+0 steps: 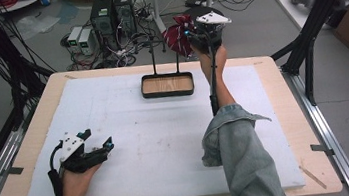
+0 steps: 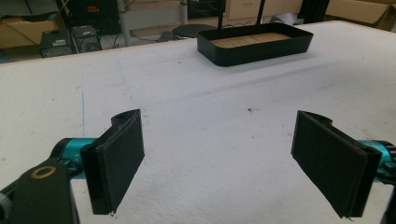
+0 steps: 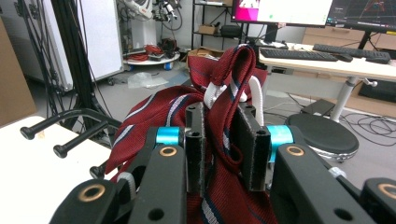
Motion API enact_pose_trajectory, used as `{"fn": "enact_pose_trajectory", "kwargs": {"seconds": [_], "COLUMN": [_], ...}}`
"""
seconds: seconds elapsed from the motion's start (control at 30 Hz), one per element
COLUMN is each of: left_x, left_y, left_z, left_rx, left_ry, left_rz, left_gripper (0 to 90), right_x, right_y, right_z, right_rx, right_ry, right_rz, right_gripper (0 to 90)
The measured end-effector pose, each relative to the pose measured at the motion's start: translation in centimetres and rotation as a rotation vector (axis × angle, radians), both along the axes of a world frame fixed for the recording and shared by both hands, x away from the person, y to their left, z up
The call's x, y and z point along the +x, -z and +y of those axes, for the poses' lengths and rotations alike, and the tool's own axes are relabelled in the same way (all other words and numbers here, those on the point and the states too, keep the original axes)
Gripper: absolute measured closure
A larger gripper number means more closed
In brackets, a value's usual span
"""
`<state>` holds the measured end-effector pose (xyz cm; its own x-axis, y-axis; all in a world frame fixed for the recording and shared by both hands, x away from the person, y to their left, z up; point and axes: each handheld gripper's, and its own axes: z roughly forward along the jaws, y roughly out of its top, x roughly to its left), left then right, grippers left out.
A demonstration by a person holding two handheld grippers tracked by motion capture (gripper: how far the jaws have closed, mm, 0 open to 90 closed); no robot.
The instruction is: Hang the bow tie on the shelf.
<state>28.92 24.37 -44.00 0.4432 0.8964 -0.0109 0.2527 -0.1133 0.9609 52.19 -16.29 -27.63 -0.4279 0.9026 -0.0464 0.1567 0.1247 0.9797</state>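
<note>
A dark red tie with thin pale stripes [image 1: 176, 36] hangs bunched in the air past the table's far edge. My right gripper [image 1: 196, 37] is shut on it, held up on an outstretched arm in a denim sleeve. In the right gripper view the tie [image 3: 159, 109] is pinched between the two pads of my right gripper [image 3: 223, 135], and a white plastic loop [image 3: 256, 95] shows just behind the folds. My left gripper [image 1: 98, 139] rests low at the table's near left. Its jaws stand wide apart in the left gripper view [image 2: 224, 161], with nothing between them.
A black tray with a wooden floor [image 1: 143, 88] sits at the far middle of the white mat [image 1: 133, 148]; two thin black posts [image 1: 152, 55] rise behind it. Black rod ends [image 3: 60, 126] stick out left of the tie. Computers and cables cover the floor beyond.
</note>
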Motion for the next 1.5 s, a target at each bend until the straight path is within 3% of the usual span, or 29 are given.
{"fn": "enact_pose_trajectory", "kwargs": {"seconds": [0.2,0.27,0.37,0.6,0.67,0.8,0.87,1.0,1.07,1.5], "left_x": [-0.1,-0.2,-0.2,-0.2,-0.2,-0.1,-0.1,-0.1,-0.1,-0.1], "left_y": [0.0,-0.1,-0.1,0.0,0.0,0.0,0.1,0.1,0.0,-0.1], "left_z": [0.3,0.3,0.2,0.1,0.0,-0.2,-0.2,-0.3,-0.2,-0.2], "left_rx": [-0.002,-0.004,-0.005,-0.004,0.002,0.002,0.002,0.004,0.003,0.000], "left_ry": [-0.006,-0.006,-0.002,0.000,0.000,0.004,0.004,0.004,0.006,0.011], "left_rz": [-0.002,-0.002,0.000,0.001,0.001,0.002,0.002,0.001,0.002,0.000], "left_gripper": [17.2,17.2,17.2,17.2,17.2,17.2,17.2,17.2,17.2,17.2], "right_x": [0.0,0.0,-0.1,-1.1,-1.3,-1.8,-1.7,-1.7,-1.7,-1.0], "right_y": [-0.1,0.0,0.2,1.4,2.0,3.0,3.4,3.5,3.5,4.6], "right_z": [0.4,0.9,1.3,1.1,0.8,0.6,0.6,0.5,0.9,0.9], "right_rx": [0.029,0.060,0.060,-0.006,0.006,-0.029,-0.028,-0.021,-0.069,-0.102], "right_ry": [-0.032,-0.091,-0.139,-0.185,-0.201,-0.211,-0.215,-0.216,-0.195,-0.201], "right_rz": [0.020,0.054,0.093,0.095,0.101,0.095,0.126,0.128,0.144,0.227], "right_gripper": [74.5,73.8,73.7,73.7,73.7,73.7,73.5,73.5,73.5,71.8]}}
